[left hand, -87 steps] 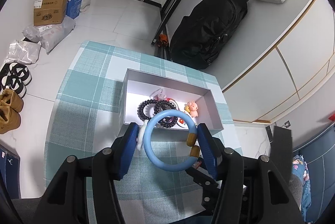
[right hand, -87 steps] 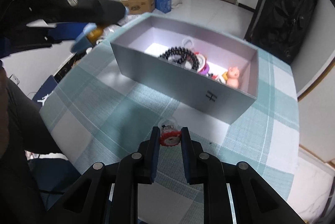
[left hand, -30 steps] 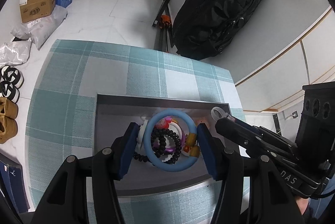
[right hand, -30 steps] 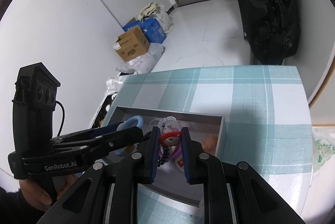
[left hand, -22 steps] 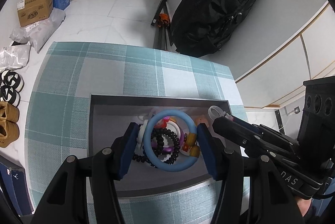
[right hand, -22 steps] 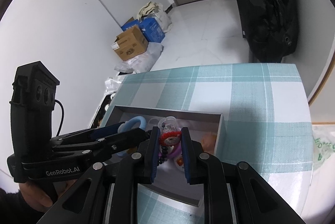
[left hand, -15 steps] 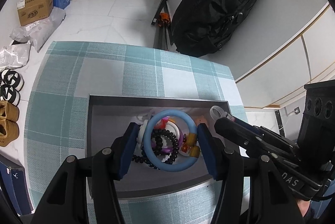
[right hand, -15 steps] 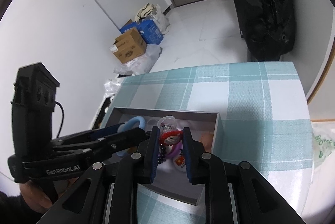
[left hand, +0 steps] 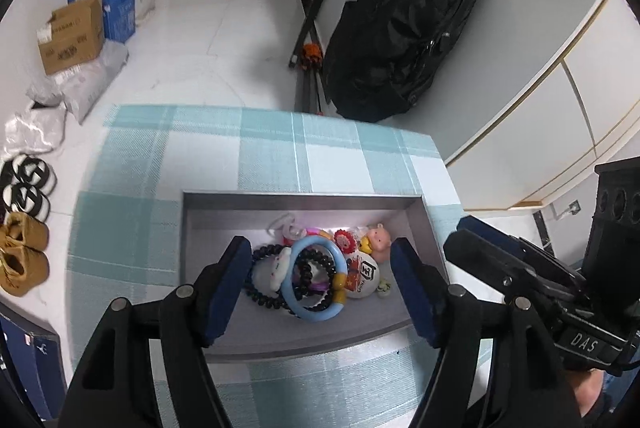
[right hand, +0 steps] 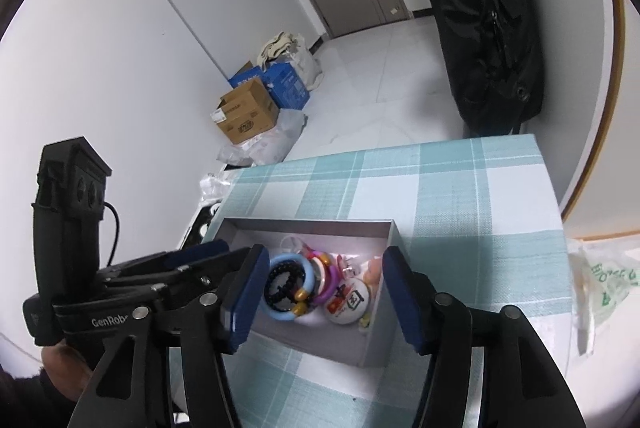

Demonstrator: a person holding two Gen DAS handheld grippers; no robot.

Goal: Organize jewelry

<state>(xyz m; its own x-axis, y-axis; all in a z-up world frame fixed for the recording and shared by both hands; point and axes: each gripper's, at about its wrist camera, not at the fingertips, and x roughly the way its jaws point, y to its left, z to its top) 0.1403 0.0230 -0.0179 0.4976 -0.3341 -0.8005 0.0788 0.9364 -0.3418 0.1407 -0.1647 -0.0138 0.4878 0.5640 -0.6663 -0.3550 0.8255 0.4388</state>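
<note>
A grey open box (left hand: 208, 216) (right hand: 376, 344) stands on the checked tablecloth. Inside lie a blue ring bracelet (left hand: 316, 280) (right hand: 286, 286), a black bead bracelet (left hand: 264, 296), a red flower charm (left hand: 343, 239), a round badge (left hand: 362, 274) (right hand: 346, 302) and a small pink pig figure (left hand: 376, 236). My left gripper (left hand: 322, 284) is open and empty above the box. My right gripper (right hand: 324, 292) is open and empty above the box; it also shows at the right in the left wrist view (left hand: 472, 248).
The teal checked table (left hand: 280, 148) ends at edges on all sides. A black bag (left hand: 400, 28) leans on the wall beyond. Cardboard boxes (left hand: 72, 32) and shoes (left hand: 20, 252) lie on the floor at the left. A plastic bag (right hand: 600, 280) lies right of the table.
Both grippers have opened over the box. The blue ring bracelet dropped from the left gripper and the red flower charm from the right; both now lie in the box.
</note>
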